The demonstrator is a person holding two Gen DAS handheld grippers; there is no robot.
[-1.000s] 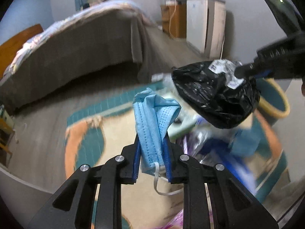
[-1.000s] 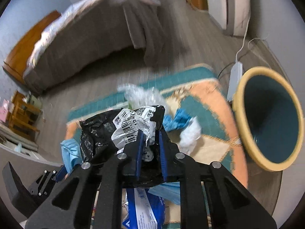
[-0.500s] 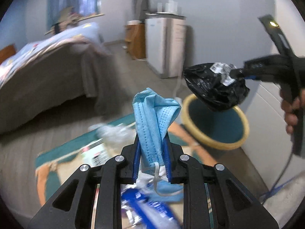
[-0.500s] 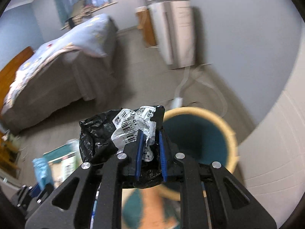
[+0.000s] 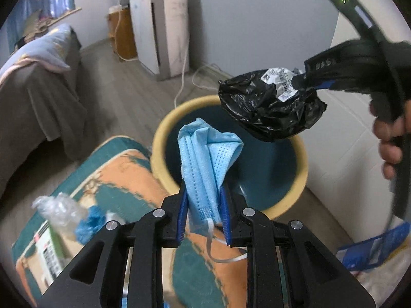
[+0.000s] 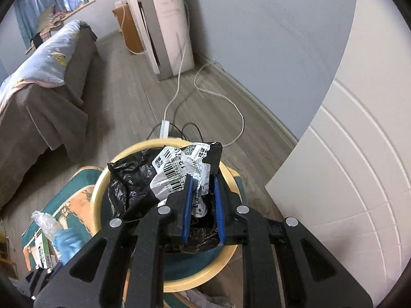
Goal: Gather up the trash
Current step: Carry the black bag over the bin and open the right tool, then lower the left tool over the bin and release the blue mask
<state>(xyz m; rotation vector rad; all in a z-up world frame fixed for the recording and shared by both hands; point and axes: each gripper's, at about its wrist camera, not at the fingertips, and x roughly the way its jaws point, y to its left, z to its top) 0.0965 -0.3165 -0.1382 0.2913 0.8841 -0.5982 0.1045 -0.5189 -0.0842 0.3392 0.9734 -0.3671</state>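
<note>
Black bag: the crumpled black plastic mailer [image 6: 143, 179] with its white barcode label [image 6: 177, 172] sits pinched between my right gripper [image 6: 203, 200] fingers, held over the bin's mouth; a second ago it hung over the rug.
Face mask: the blue mask [image 5: 205, 164] stands upright in my left gripper [image 5: 204, 213], its white ear loop [image 5: 221, 254] dangling below.
Right tool: jaws closed narrowly on the bag's label end.
Left tool: jaws closed on the mask's lower half.
Bin: the teal bin with a yellow rim [image 5: 300, 159] now fills the centre of the left view, at 12 o'clock beyond the mask; earlier it sat off at 3 o'clock.
Rug: the teal and orange rug [image 5: 123, 172] lies at 9 o'clock of the bin, touching it.
Remaining litter: a clear plastic wad [image 5: 59, 208] and a blue scrap [image 5: 90, 220] lie on the rug at 8 o'clock.
Background: bed [image 6: 38, 97] at 10 o'clock, white appliance [image 6: 167, 25] at 12 with its cord [image 6: 231, 107] on the floor.
</note>
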